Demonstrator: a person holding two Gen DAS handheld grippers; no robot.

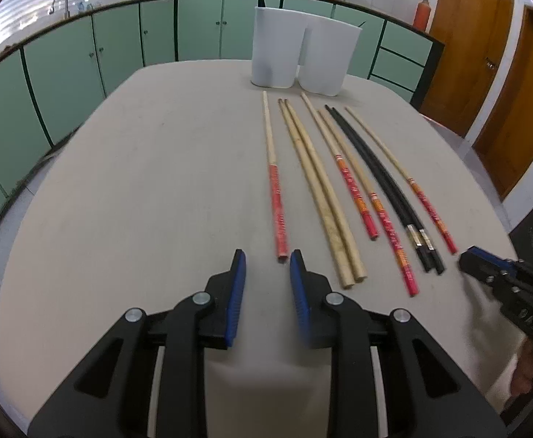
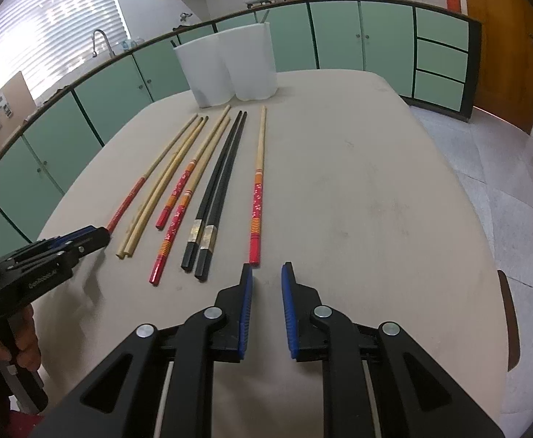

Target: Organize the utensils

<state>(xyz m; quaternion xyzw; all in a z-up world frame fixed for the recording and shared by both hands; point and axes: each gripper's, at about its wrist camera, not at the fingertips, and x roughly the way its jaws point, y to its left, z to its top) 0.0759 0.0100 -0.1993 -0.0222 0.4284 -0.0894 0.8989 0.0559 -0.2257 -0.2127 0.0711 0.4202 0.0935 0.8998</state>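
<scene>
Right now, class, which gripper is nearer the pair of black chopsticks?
Right. The right gripper sits open just beside the black chopsticks, one red-handled stick between them. The left gripper is further off, beyond the plain wooden pair.

A beige, rounded tabletop (image 1: 138, 189) carries two white plastic tubs (image 1: 295, 53) standing touching side by side at its far edge. Nearer lie long chopsticks in a loose row: a red-handled wooden one (image 1: 275, 186) at left, a plain wooden pair (image 1: 321, 197), two more red-handled ones (image 1: 354, 189), a black pair (image 1: 383, 182), and another red-handled one (image 1: 416, 186) at right.
</scene>
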